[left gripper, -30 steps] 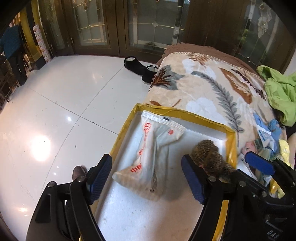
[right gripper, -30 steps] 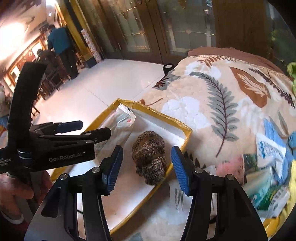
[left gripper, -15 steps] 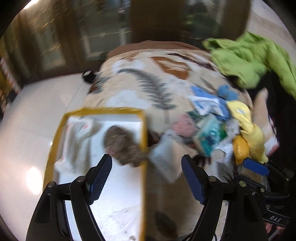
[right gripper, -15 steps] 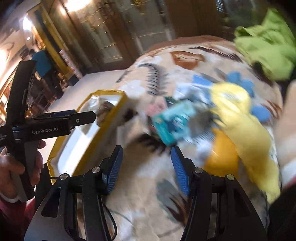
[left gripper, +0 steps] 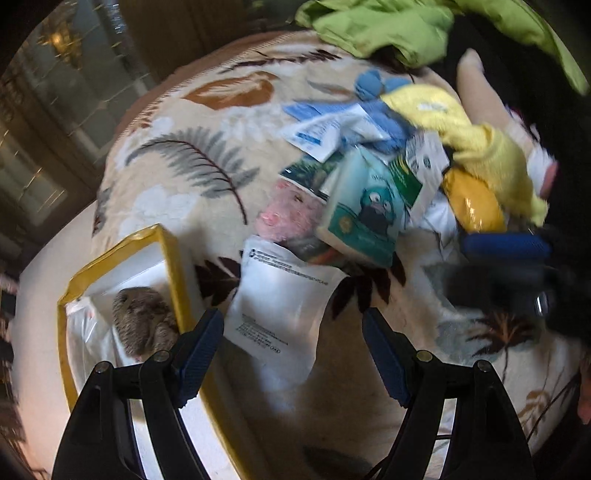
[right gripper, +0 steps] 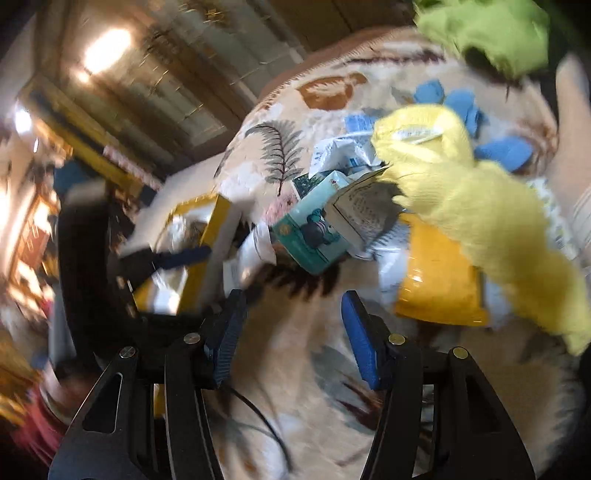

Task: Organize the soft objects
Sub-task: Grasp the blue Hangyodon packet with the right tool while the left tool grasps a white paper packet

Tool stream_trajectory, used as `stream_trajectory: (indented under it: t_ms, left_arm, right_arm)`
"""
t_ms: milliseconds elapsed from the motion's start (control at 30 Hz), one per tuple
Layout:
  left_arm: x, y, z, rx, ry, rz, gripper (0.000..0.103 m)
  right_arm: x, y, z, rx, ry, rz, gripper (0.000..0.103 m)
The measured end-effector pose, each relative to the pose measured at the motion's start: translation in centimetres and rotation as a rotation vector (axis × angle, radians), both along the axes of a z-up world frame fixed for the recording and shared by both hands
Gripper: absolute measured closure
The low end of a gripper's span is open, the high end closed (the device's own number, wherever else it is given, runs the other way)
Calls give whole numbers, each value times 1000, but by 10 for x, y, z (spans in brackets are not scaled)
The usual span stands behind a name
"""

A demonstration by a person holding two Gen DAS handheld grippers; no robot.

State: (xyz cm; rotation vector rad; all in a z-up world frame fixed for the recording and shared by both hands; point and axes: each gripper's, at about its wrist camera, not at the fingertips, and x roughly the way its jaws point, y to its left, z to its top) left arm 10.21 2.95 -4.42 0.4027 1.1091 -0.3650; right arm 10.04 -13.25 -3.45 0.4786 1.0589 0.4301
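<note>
Left wrist view takes in the leaf-print blanket (left gripper: 207, 173) across most of the frame; along the top lies a green garment (left gripper: 384, 22); at lower left sits the yellow-rimmed tray (left gripper: 171, 258), already holding a brown furry bundle (left gripper: 144, 321) and a white packet (left gripper: 86, 332); right of centre is the heap still to sort, with a yellow cloth (left gripper: 476, 136), a teal tissue pack (left gripper: 365, 210), a white pouch (left gripper: 280, 314) nearest the tray, an orange packet (left gripper: 476, 203) and a pink item (left gripper: 291, 218). Left gripper (left gripper: 293, 354) has its jaws apart and empty, the white pouch lying between and just beyond them; right gripper (right gripper: 291, 336), in the blurred right wrist view, is likewise spread wide and holds nothing, aimed at the bare blanket below the tissue pack. The step in hand looks like reaching for the next item; the next move probably calls for lowering onto one piece, perhaps the white pouch, closing on an edge, then carrying it into the tray.
</note>
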Motion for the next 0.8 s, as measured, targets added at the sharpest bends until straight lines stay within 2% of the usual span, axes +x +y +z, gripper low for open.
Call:
stream_trajectory:
  t_ms: [67,200,367,433,667,733,800]
  left_arm:
    - [5,-2,-6,16,2,-13,25]
    - [16,-2,-12,-5,18,-13,25]
    - [25,-9,-20,39,3,-34,25]
    - [26,-10,-21,45,-1,-45,25]
    - [32,-13,-24,15,12,-72,22]
    - [35,-13,-26,-15,44,-79,22]
    - [35,-16,-28,-10,54,-84,22]
  right_arm:
    - [12,3,-6,65,39,-50,48]
    - [33,9,-17,111,85,-133,48]
    - [55,4,-41,197,223,-273,42]
    - [59,3,-47,192,274,-290,42]
    - [74,7,-52,189,315,-333,41]
    - [80,11,-55,188,331,-331,41]
    - [81,13,-55,175,324,-322,44]
